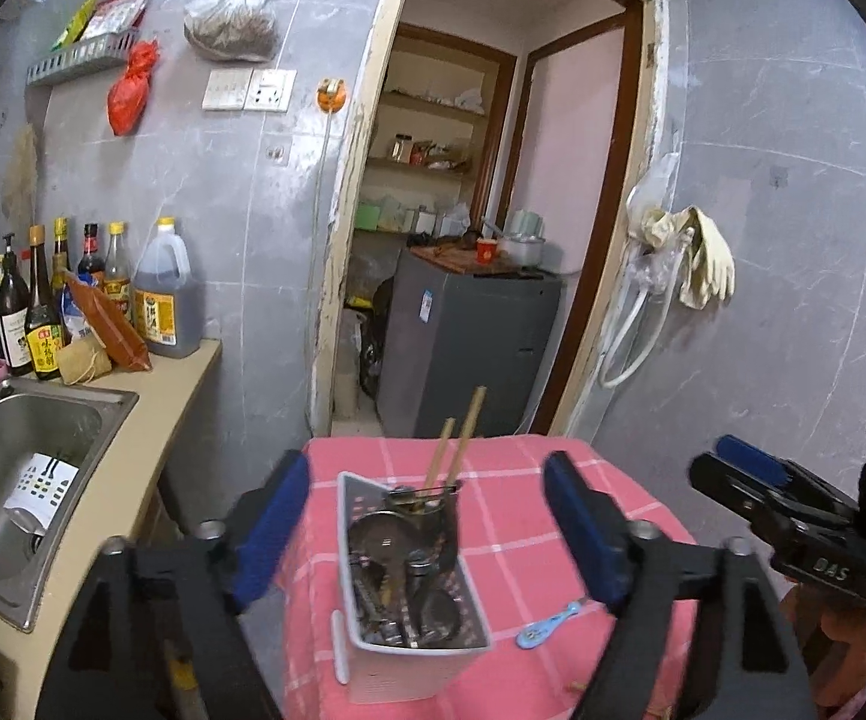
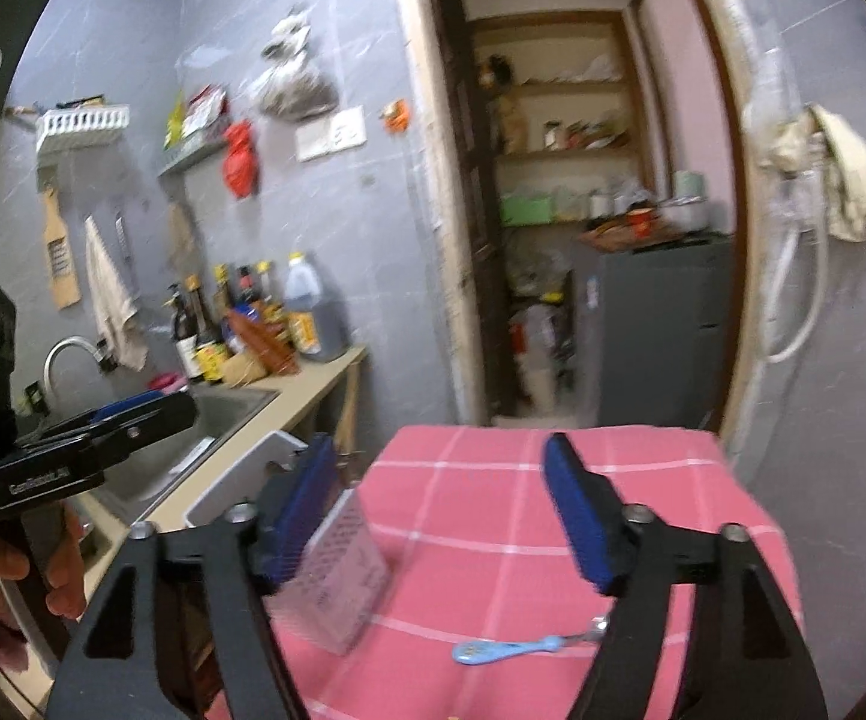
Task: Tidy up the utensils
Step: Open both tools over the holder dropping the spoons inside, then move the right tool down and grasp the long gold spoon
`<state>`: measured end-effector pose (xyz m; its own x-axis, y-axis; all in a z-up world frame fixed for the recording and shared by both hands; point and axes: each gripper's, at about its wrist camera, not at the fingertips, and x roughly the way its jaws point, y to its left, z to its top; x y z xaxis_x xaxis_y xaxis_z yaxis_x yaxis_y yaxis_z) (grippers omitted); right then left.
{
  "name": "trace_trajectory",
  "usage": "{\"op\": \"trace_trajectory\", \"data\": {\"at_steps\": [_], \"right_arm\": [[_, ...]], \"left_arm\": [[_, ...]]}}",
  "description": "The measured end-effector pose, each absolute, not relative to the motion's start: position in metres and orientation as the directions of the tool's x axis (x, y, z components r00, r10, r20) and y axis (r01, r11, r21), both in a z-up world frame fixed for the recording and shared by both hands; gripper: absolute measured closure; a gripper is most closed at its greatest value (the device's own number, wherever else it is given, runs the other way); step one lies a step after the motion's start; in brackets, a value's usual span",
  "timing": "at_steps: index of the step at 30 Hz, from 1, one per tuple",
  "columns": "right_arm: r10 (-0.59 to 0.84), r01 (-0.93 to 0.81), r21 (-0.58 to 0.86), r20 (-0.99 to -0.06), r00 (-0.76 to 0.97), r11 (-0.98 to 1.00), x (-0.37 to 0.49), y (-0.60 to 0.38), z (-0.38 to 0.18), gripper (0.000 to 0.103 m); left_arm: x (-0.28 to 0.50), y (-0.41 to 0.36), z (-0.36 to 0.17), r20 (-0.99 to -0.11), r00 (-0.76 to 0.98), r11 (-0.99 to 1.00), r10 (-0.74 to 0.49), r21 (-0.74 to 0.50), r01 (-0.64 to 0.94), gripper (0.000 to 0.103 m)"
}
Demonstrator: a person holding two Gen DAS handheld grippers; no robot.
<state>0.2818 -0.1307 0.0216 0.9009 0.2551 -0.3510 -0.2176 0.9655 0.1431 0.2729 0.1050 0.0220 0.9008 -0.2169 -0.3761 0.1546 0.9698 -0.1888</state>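
A white perforated utensil holder [image 1: 409, 588] stands on the pink checked tablecloth [image 1: 529, 516], filled with metal utensils and two wooden chopsticks [image 1: 463, 444] that stick up. My left gripper [image 1: 427, 468] is open, its blue pads on either side of the holder and apart from it. A blue-handled spoon [image 1: 547, 624] lies on the cloth right of the holder. In the right wrist view my right gripper [image 2: 439, 450] is open and holds nothing, with the blurred holder [image 2: 343, 570] near its left finger and the spoon [image 2: 511, 648] low between the fingers.
To the left, a steel sink [image 1: 31, 462] is set in a beige counter that carries several sauce bottles [image 1: 103, 288]. Behind the table a doorway opens onto a grey cabinet [image 1: 469, 336]. Gloves [image 1: 703, 258] hang on the right wall. A hand [image 2: 55, 570] holds the left gripper's handle.
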Motion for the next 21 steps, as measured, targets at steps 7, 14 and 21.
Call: {"op": "trace_trajectory", "data": {"at_steps": [7,14,21], "right_arm": [[0.152,-0.109,0.133,-0.382,0.911,0.985,0.252,-0.176,0.014,0.004],[0.084,-0.032,0.113,-0.488,0.869,0.993,0.23,-0.207,-0.019,0.003],[0.077,-0.015,0.111,-0.577,0.813,0.994,0.213,-0.222,-0.058,0.003]], "left_arm": [[0.257,0.072,0.014,-0.366,0.899,0.967,-0.239,-0.173,0.187,0.001],[0.244,0.042,-0.011,-0.423,0.857,0.954,-0.295,-0.179,0.24,0.001],[0.231,0.029,-0.045,-0.476,0.825,0.949,-0.306,-0.219,0.225,0.001]]}}
